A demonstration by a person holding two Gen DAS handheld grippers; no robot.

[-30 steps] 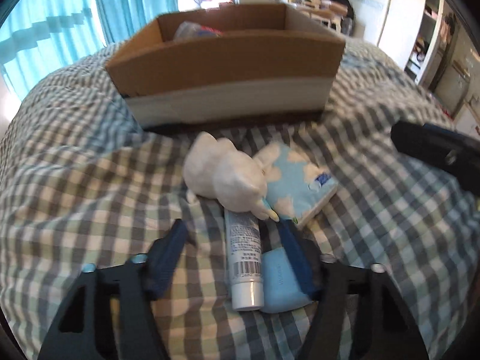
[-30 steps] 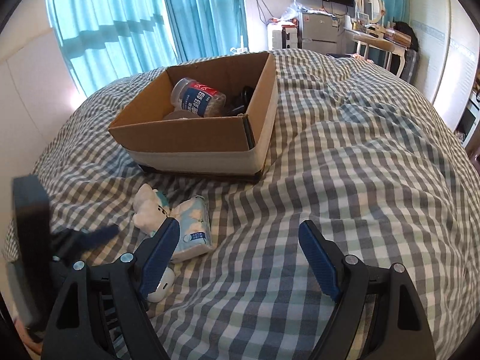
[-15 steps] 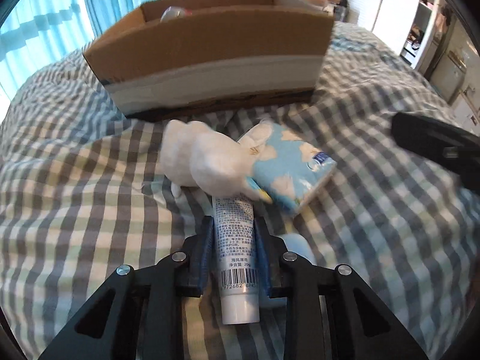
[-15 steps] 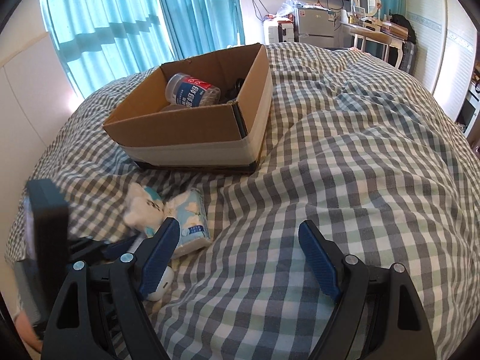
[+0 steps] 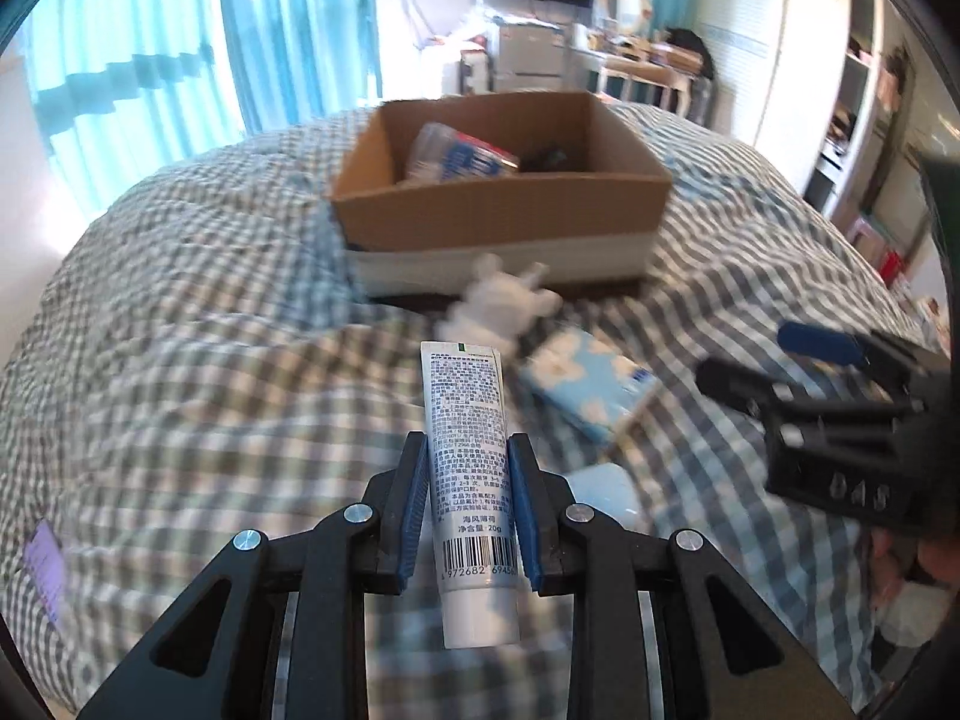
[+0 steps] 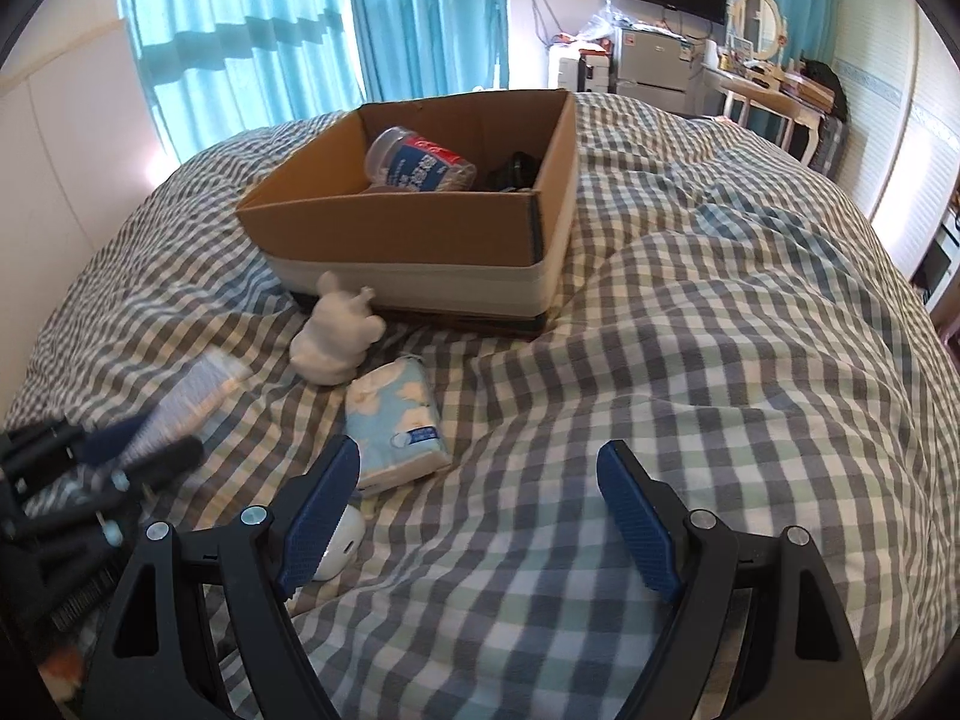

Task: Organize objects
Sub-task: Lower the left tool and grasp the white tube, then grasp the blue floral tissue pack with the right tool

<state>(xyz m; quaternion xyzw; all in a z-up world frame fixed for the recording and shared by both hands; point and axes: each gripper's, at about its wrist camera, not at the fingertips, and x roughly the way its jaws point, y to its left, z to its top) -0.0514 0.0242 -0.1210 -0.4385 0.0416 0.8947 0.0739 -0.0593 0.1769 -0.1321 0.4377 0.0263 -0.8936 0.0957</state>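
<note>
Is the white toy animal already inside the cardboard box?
No, the white toy animal sits on the checked bedcover just in front of the cardboard box, outside its wall.

The white tube (image 5: 470,480) carries a barcode reading 972682 694, the Chinese words 海风薄荷 and 净含量 20g above it; the right gripper (image 5: 852,420) body shows raised digits, seemingly 045

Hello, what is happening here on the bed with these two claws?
A person is tidying small things into the cardboard box. The left claw is shut on a white toothpaste tube, lifted off the checked blanket. The right claw is open and holds nothing. A white plush toy and a blue tissue pack lie before the box, which holds a bottle.
</note>
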